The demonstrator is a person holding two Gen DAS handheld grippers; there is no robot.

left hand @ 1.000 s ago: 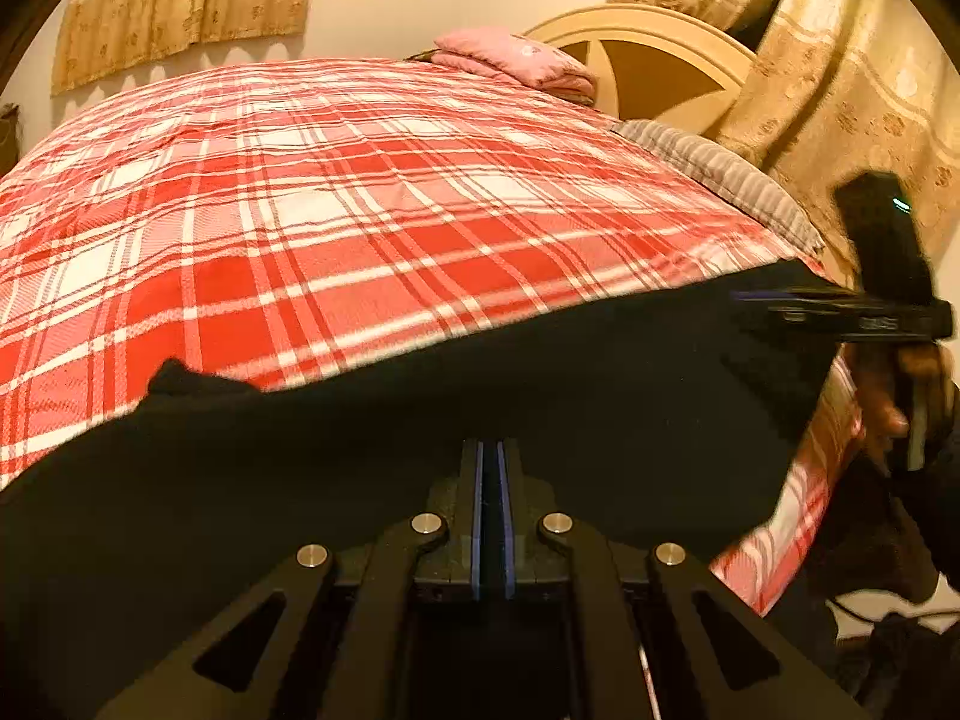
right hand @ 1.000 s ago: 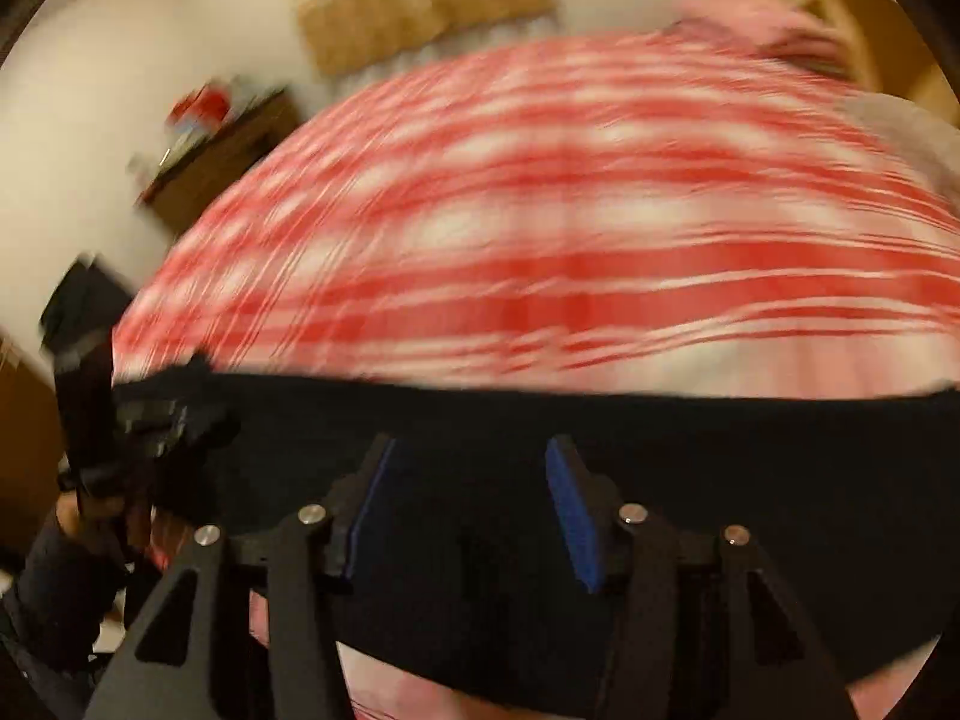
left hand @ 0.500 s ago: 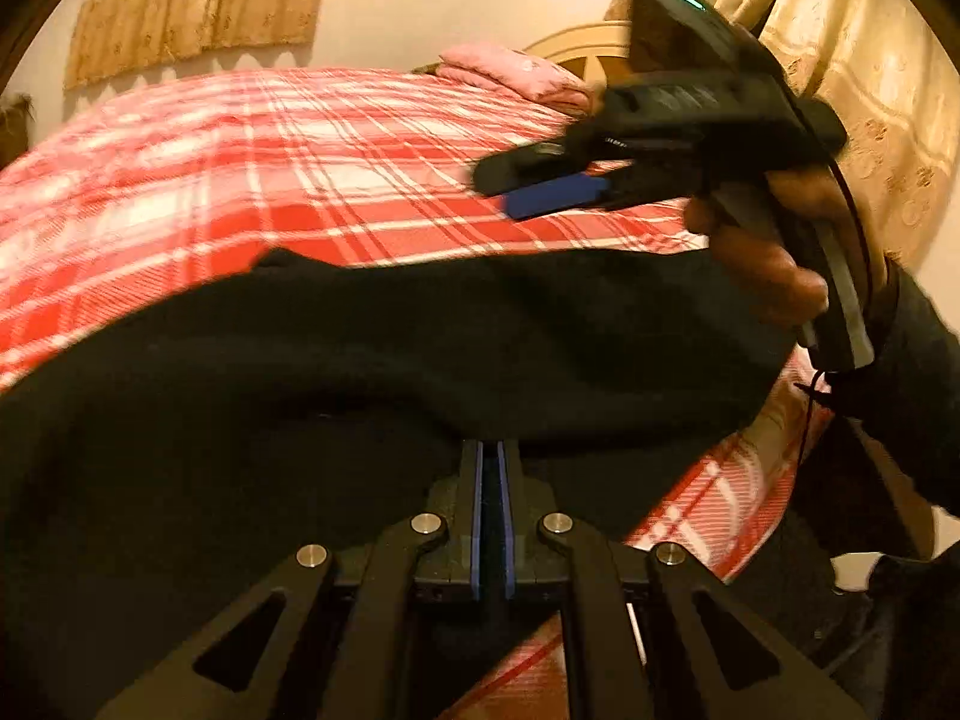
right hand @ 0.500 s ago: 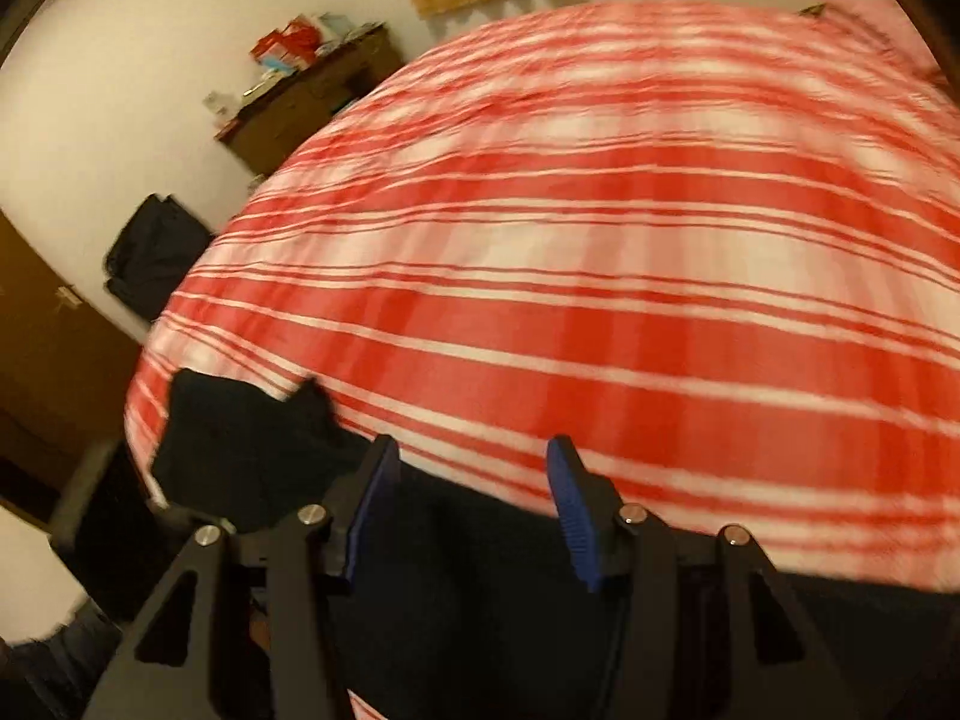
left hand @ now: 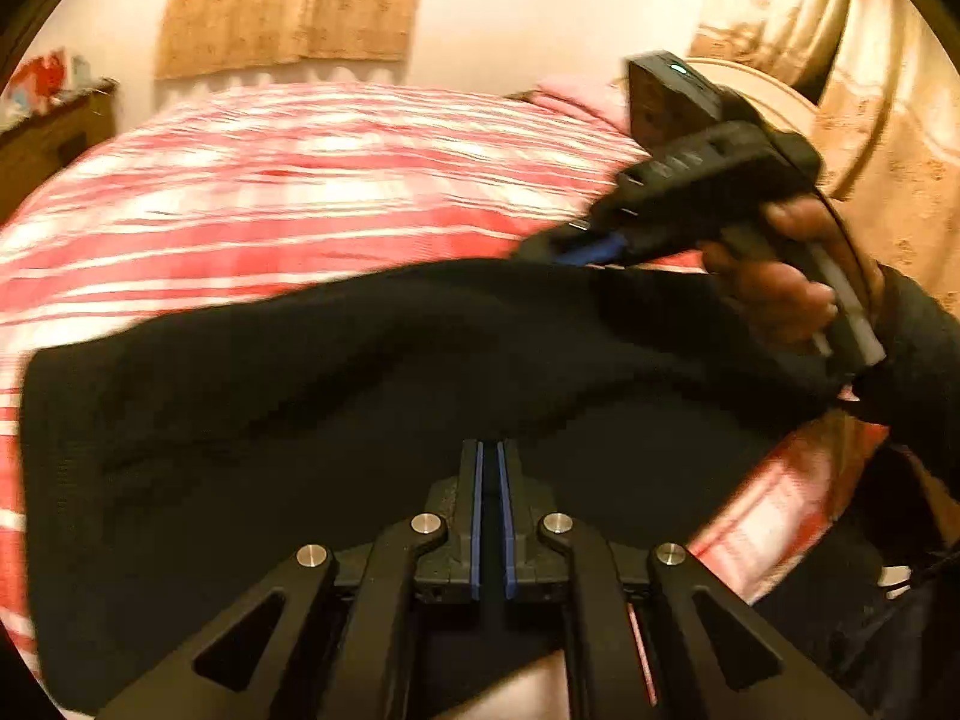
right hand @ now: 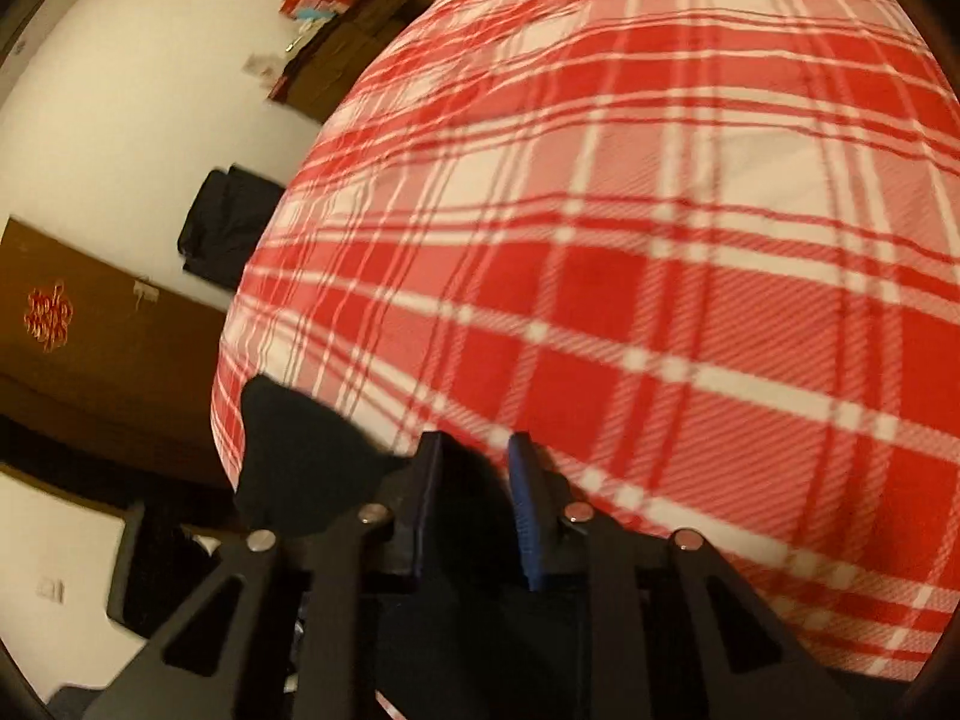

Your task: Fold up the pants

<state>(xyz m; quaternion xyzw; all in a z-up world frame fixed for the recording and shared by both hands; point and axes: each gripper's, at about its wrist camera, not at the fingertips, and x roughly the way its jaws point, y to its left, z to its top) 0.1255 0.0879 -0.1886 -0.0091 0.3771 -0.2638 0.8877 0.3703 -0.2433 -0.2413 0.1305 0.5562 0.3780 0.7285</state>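
Observation:
The black pants (left hand: pixel 360 396) lie across the near edge of the bed with the red plaid cover (left hand: pixel 312 192). My left gripper (left hand: pixel 491 450) is shut on the pants' near edge. My right gripper (left hand: pixel 576 249) shows in the left wrist view at the right, above the pants' far edge, with a blue pad showing. In the right wrist view my right gripper (right hand: pixel 474 450) has its jaws apart, with black pants cloth (right hand: pixel 294 450) lying between and left of them; whether the pads touch it is unclear.
The plaid cover (right hand: pixel 630 240) fills the right wrist view. A wooden cabinet (right hand: pixel 354 36) with clutter on top stands by the far wall. A black bag (right hand: pixel 228 228) sits on the floor beside the bed. A pink pillow (left hand: pixel 576 99), headboard and curtains are at the right.
My right gripper has come down from above the bed to the pants' far edge and narrowed its jaws. The pants have bunched toward the left. My left gripper stays shut on the cloth.

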